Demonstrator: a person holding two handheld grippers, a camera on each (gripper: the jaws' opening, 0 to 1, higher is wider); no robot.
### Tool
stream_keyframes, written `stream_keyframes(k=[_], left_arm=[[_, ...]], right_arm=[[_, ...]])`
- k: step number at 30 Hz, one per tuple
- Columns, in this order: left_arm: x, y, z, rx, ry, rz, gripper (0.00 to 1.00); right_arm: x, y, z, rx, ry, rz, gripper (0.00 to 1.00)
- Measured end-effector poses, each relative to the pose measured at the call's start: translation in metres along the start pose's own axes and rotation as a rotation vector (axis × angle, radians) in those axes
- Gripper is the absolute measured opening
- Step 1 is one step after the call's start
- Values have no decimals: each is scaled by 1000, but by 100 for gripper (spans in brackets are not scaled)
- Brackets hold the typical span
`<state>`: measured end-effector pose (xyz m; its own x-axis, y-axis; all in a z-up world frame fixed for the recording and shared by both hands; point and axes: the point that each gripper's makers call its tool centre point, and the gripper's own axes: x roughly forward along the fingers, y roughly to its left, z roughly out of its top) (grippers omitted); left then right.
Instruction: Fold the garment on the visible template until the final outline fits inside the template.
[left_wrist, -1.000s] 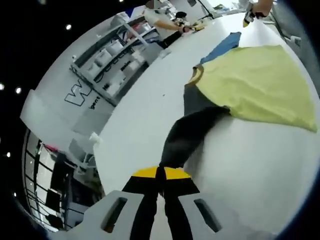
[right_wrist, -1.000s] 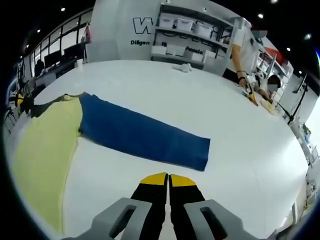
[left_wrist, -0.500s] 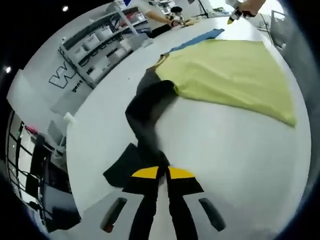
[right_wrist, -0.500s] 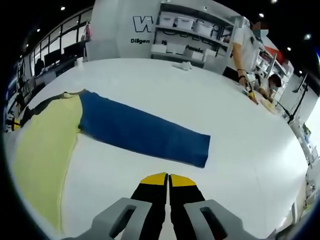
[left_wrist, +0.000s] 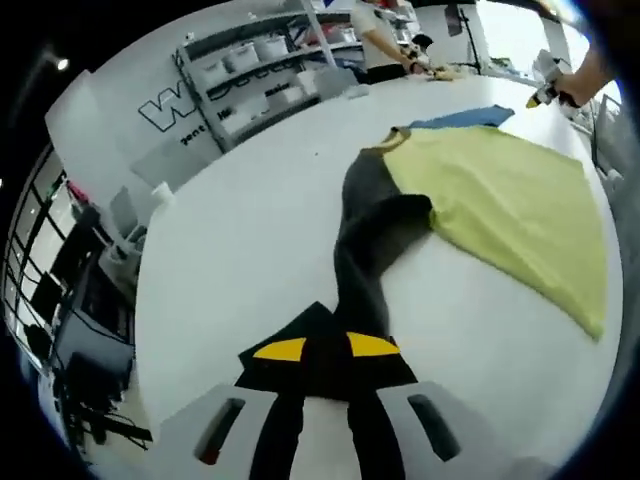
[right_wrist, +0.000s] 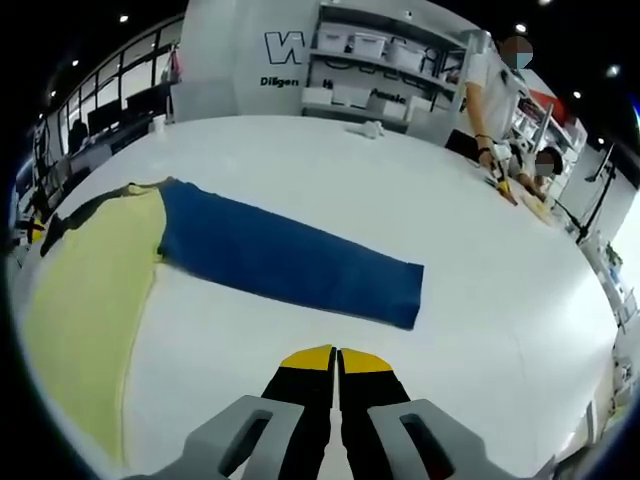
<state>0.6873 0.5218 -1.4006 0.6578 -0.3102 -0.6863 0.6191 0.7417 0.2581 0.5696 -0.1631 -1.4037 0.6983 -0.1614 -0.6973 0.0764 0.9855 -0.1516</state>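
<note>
The garment lies flat on the white table (left_wrist: 250, 240). It has a yellow body (left_wrist: 500, 200), a dark grey sleeve (left_wrist: 370, 250) and a blue sleeve (left_wrist: 465, 118). The dark sleeve runs from the shoulder down to my left gripper (left_wrist: 325, 350), whose jaws stand slightly apart, open, with the sleeve end draped over the tips. In the right gripper view the blue sleeve (right_wrist: 290, 260) stretches out straight beside the yellow body (right_wrist: 90, 300). My right gripper (right_wrist: 337, 357) is shut on nothing, short of the blue sleeve's cuff.
Shelves with white boxes (right_wrist: 390, 50) line the back wall. People (right_wrist: 490, 100) work at the table's far edge. The table's left edge (left_wrist: 140, 330) drops to dark furniture. A hand (left_wrist: 590, 75) shows beyond the yellow body.
The left gripper's jaws have parted a little and the dark sleeve end now lies over the tips. The left view has swung. The right gripper has stayed put.
</note>
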Motion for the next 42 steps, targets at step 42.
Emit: stream_keyframes(k=[42], left_arm=[[-3, 79, 30, -436, -119, 211, 7]], right_arm=[[-4, -12, -9, 21, 7, -22, 0]])
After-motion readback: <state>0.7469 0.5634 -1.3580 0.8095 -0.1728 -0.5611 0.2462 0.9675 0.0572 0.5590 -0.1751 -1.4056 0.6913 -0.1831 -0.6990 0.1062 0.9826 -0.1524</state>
